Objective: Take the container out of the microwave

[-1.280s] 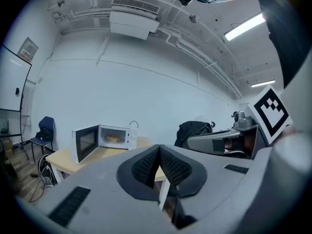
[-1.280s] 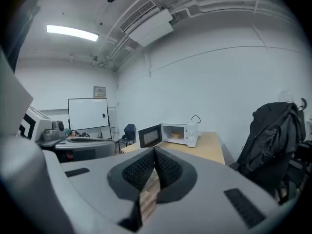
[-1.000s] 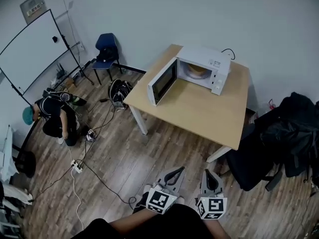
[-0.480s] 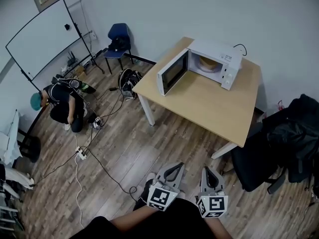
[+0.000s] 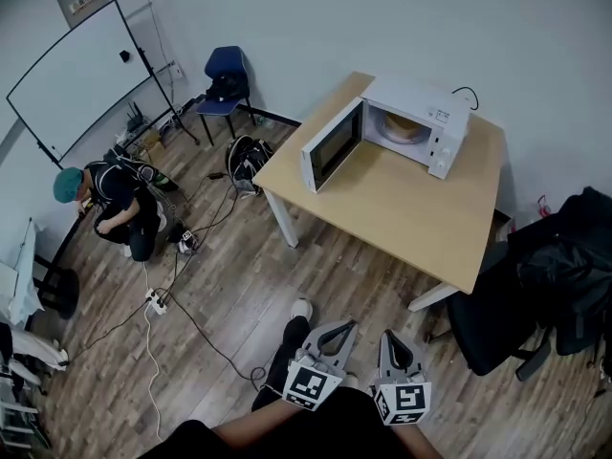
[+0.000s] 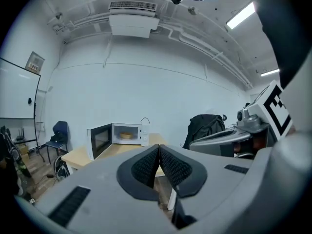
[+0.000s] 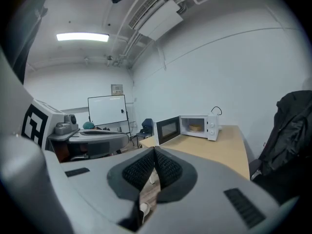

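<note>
A white microwave (image 5: pixel 421 127) stands at the far end of a light wooden table (image 5: pixel 402 204), its door (image 5: pixel 330 146) swung open to the left. Inside sits a tan round container (image 5: pixel 404 129), also visible as the container (image 6: pixel 127 135) in the left gripper view and the container (image 7: pixel 195 127) in the right gripper view. My left gripper (image 5: pixel 342 328) and right gripper (image 5: pixel 389 338) hang close to my body, well short of the table over the wooden floor. Both are shut with nothing between the jaws.
A black bag on a dark chair (image 5: pixel 545 275) stands right of the table. A person (image 5: pixel 110 199) crouches at the left among cables (image 5: pixel 163 304). A whiteboard (image 5: pixel 72 75), a blue chair (image 5: pixel 227 79) and a dark backpack (image 5: pixel 247 159) stand by the far wall.
The view has shifted, so the table and microwave sit slightly further right. Both grippers have dropped a little. My foot now shows on the floor ahead of the left gripper.
</note>
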